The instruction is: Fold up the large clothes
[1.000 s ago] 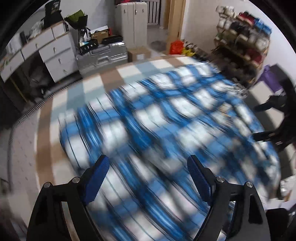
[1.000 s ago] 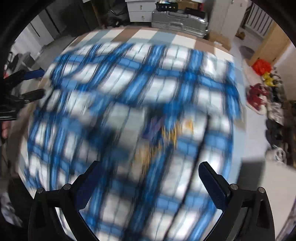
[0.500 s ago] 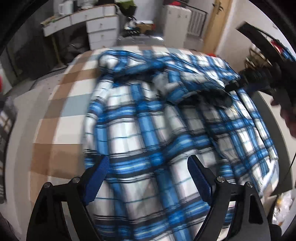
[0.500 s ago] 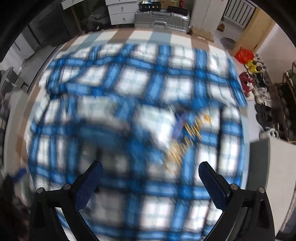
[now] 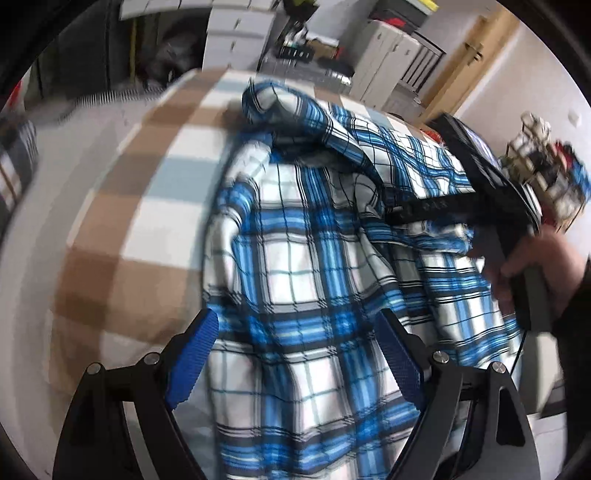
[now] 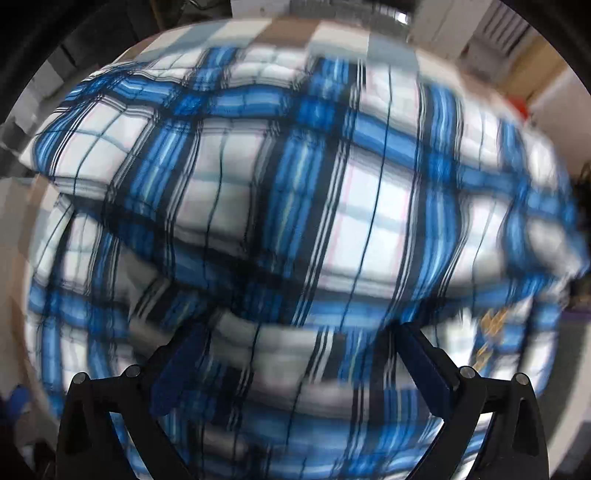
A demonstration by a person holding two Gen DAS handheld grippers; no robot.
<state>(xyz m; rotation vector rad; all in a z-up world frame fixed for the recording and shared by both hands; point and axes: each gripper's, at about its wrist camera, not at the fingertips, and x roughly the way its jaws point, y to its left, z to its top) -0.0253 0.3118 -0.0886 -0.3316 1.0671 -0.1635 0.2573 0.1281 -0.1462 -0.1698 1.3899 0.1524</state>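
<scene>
A large blue, white and black plaid shirt (image 5: 303,266) lies rumpled on a bed with a brown, white and pale-blue checked cover (image 5: 147,206). My left gripper (image 5: 295,354) is open and empty, low over the shirt's near part. The right gripper shows in the left wrist view (image 5: 402,216) as a black tool reaching in from the right over the shirt's upper folds, a hand behind it. In the right wrist view the shirt (image 6: 303,221) fills the blurred frame, and my right gripper (image 6: 295,369) is open just above the cloth.
Beyond the bed stand white drawers (image 5: 236,33), a silver suitcase (image 5: 306,70), a white cabinet (image 5: 384,66) and a wooden door (image 5: 465,70). A shoe rack (image 5: 546,173) stands at the right. Bare bed cover lies left of the shirt.
Both grippers have swung closer and lower over the shirt. The right gripper has reached further in over the upper folds. Both stay open.
</scene>
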